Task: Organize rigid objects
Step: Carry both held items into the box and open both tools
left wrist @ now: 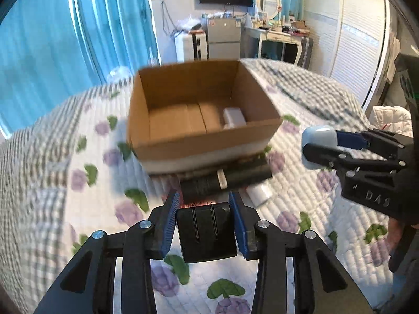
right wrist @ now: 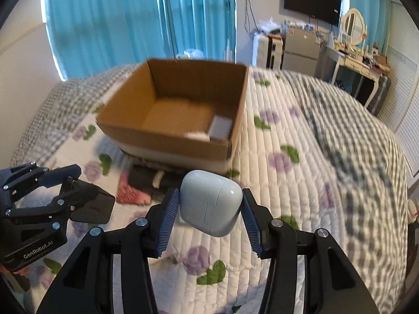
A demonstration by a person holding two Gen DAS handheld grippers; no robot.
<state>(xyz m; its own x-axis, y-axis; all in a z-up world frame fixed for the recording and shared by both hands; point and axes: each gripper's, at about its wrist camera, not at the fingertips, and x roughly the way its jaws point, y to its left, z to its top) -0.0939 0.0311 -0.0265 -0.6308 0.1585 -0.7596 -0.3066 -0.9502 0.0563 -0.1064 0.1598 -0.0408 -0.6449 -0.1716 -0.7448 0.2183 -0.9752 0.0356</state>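
Note:
An open cardboard box [left wrist: 209, 141] [right wrist: 167, 146] stands on the quilted bed, with a white boxy item [left wrist: 233, 117] [right wrist: 221, 128] in its near right corner. My left gripper [left wrist: 205, 217] is shut on a black plug adapter [left wrist: 207, 231], held above the quilt in front of the box; it also shows in the right wrist view [right wrist: 91, 205]. My right gripper [right wrist: 210, 205] is shut on a pale blue earbud case [right wrist: 210, 206], held above the quilt to the right of the box front; the case also shows in the left wrist view [left wrist: 318, 145].
A black cylinder-like object [left wrist: 225, 179] [right wrist: 146, 179] and a small white block [left wrist: 259, 193] lie on the quilt just in front of the box, beside a red patterned item [right wrist: 128, 189]. Blue curtains, a fridge and a dressing table stand beyond the bed.

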